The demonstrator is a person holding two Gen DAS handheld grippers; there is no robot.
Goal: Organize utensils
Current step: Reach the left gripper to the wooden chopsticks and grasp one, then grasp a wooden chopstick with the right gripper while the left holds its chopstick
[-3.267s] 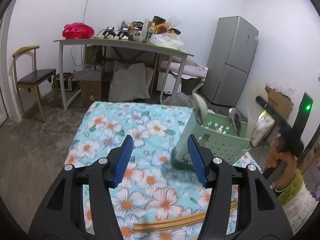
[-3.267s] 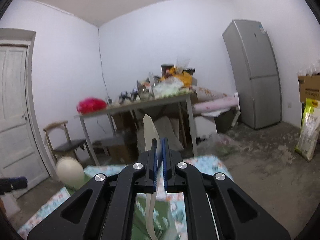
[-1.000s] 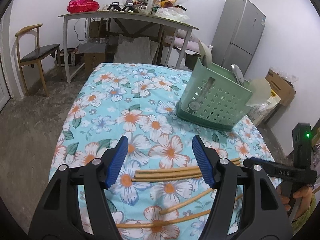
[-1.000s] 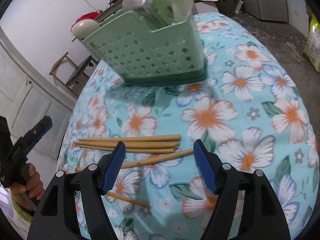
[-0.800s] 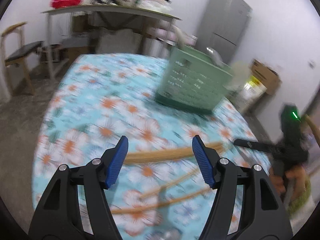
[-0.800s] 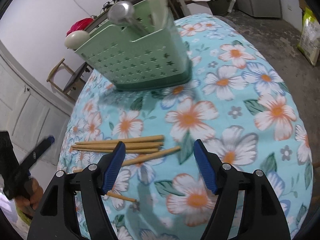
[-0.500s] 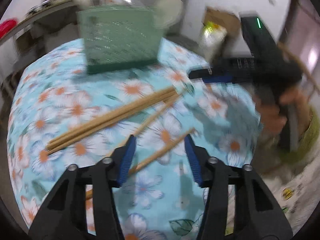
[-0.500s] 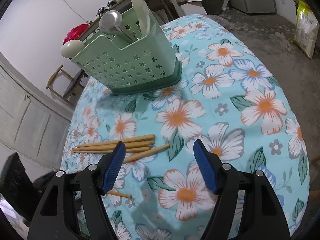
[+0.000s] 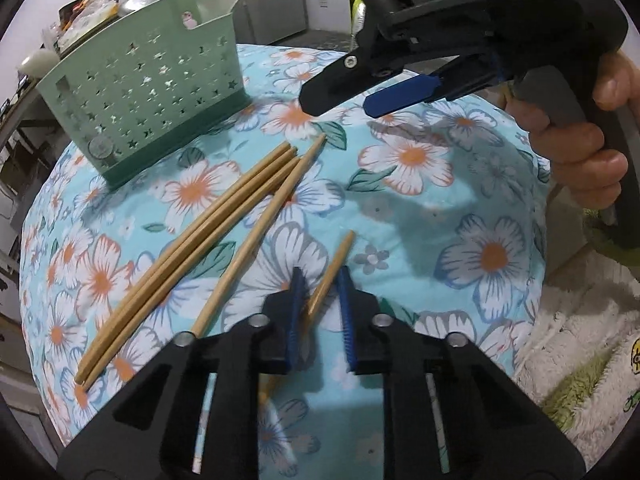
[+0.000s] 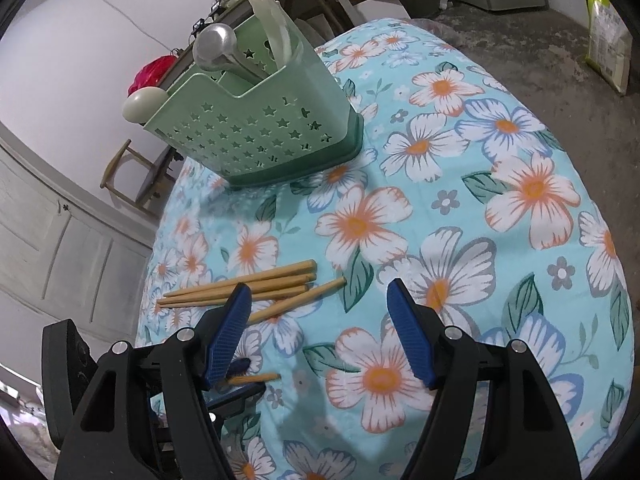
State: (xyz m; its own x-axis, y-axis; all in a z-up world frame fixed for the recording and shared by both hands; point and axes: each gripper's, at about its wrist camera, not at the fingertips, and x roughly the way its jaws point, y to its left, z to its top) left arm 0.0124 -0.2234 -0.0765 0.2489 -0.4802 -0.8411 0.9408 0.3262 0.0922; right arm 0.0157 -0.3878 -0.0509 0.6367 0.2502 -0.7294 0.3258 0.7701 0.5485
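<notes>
Flowery blue cloth (image 9: 460, 208) covers the table, and it is soft and a bit bumpy, so things can slide or roll on it. At the far side stands the green basket (image 10: 256, 136), which already holds a metal spoon (image 10: 214, 50) and other things. It leans a little, so a hard push with a stick could tip it over.

Near the middle lie three wooden chopsticks (image 9: 192, 240) side by side, with a fourth chopstick (image 9: 260, 232) just beside them. They are well apart from the basket and not yet put away.

The right tongs (image 10: 320, 332) hang wide open above the cloth and hold nothing. The person's hand (image 9: 580, 148) grips the handle. They are close to the left tongs, so the two could bump.

The left tongs (image 9: 320, 280) have just been closing around the last chopstick (image 9: 332, 268), the one lying alone. The jaws are nearly shut, with the stick between them. The left pad (image 9: 297, 300) touches the stick, but there looks to be a gap on the other side, so it is hard to tell if the hold is tight. The stick is thin, smooth and crosses the jaws at a slant. It could twist, slip out, or swing down when lifted.
</notes>
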